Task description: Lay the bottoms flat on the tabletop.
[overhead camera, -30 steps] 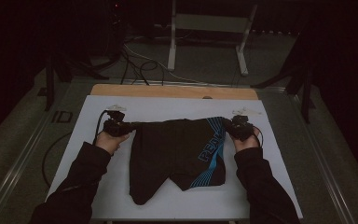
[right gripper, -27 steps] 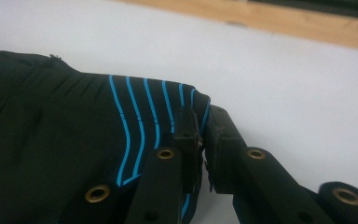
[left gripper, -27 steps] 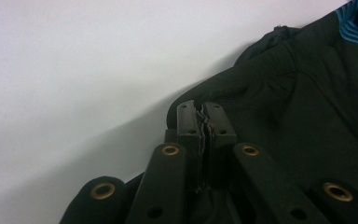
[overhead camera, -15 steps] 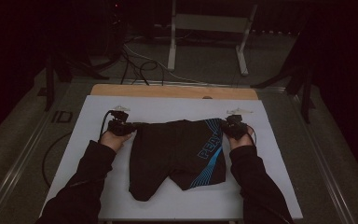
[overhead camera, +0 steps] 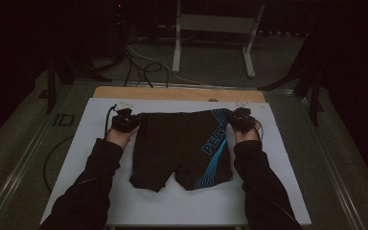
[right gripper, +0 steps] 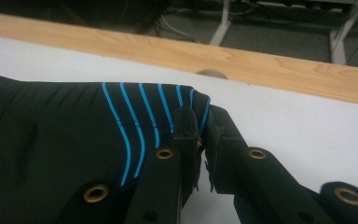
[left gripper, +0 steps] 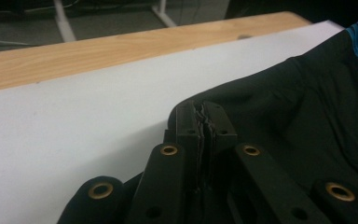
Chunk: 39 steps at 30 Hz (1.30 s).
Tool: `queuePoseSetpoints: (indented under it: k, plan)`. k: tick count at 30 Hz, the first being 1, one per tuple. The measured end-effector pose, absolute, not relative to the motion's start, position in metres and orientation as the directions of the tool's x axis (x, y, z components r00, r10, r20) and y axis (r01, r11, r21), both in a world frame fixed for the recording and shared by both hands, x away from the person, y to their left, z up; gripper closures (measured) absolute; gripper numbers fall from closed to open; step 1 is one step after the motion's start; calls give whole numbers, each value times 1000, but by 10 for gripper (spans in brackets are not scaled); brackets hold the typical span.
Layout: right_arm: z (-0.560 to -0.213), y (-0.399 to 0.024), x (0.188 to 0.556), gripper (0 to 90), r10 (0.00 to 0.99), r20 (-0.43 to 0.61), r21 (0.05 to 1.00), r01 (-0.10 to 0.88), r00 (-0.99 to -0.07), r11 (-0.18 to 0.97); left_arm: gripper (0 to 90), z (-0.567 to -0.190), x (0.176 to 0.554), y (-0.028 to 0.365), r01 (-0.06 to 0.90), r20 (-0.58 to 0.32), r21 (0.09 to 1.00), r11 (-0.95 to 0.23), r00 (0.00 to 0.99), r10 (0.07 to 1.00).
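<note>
A pair of black shorts (overhead camera: 182, 143) with blue stripes and lettering lies spread flat on the white table cover (overhead camera: 182, 206), waistband at the far side, legs toward me. My left gripper (overhead camera: 124, 120) is shut on the waistband's left corner; its jaws pinch the black fabric (left gripper: 205, 122). At the waistband's right corner my right gripper (overhead camera: 242, 120) is shut on the blue-striped edge (right gripper: 196, 122). The shorts (right gripper: 65, 126) stretch between the two grippers, and the black cloth (left gripper: 307, 112) lies smooth.
A bare wooden strip (overhead camera: 177, 93) runs along the table's far edge. Beyond it stand a white metal frame (overhead camera: 215, 38) and loose cables (overhead camera: 139, 62) on the floor. A cable (overhead camera: 52, 158) trails off the table's left side.
Both grippers carried the waistband farther from me and pulled it straight. The shorts, crumpled and skewed before, now lie flat and square.
</note>
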State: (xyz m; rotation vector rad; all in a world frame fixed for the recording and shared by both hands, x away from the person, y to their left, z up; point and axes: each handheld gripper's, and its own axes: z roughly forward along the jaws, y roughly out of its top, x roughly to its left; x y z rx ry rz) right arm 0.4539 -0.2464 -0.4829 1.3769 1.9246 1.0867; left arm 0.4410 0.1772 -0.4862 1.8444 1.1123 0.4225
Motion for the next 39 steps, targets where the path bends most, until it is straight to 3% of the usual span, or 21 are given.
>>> queuePoseSetpoints:
  k: [4,6,8,13,15,20,39]
  plan:
    - [-493,-245,455,814,940,28,829,534,-339,168,860,-494,443,175,551,-174,815,-179,527,832]
    - [-498,-246,456,732,946,31,817,554,-321,161,796,-498,445,175,585,-208,793,-170,523,827]
    - [-500,-248,457,519,949,67,811,571,-308,128,610,-498,446,174,617,-222,767,-178,514,829]
    - [-495,-249,454,293,939,100,805,582,-330,118,237,-497,445,170,647,-244,736,-199,527,814]
    - [-492,-248,451,254,927,96,811,568,-363,139,155,-496,442,170,641,-257,741,-201,547,797]
    - [-483,-244,441,188,897,109,821,547,-428,161,116,-490,436,171,613,-284,769,-183,584,761]
    - [-477,-235,410,184,860,103,832,517,-500,201,99,-469,404,178,538,-264,819,-199,662,701]
